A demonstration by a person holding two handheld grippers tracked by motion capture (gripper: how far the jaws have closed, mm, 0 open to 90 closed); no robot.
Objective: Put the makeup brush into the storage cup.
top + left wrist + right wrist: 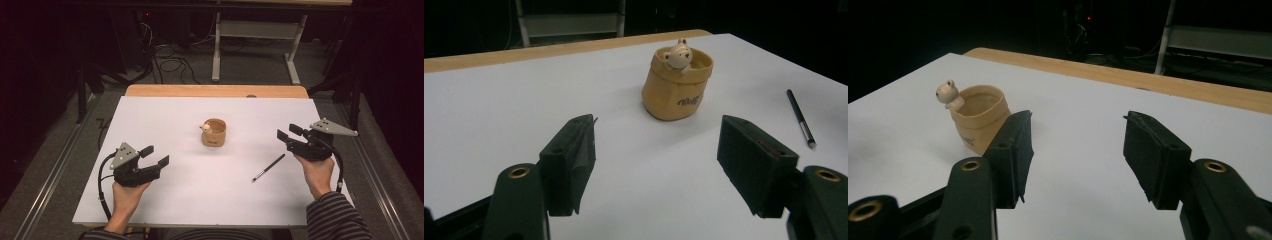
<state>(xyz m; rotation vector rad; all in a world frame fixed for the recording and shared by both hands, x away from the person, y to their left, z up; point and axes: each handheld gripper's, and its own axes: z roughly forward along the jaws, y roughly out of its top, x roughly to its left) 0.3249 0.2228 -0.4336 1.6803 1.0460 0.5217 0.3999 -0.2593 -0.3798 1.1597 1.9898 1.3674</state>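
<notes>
Both hands are resting low at the near side of the white table (pixel 165 215), each wrapped around a gripper from behind. The left gripper (pixel 154 157) is pointing forward and to the right, its jaws standing wide apart with nothing between them. The right gripper (pixel 289 134) is sitting near the table's right edge, angled left toward the middle, its jaws likewise spread and holding nothing. A tan pouch-shaped cup (pixel 214 133) with a small bear figure (pixel 206 128) peeking over its rim is standing upright at the table's centre, well apart from both grippers. Dark lettering on the cup's side is showing in the left gripper view, too small to read. A black pen (pixel 268 167) is lying on the table, near the right hand (pixel 316 172).
</notes>
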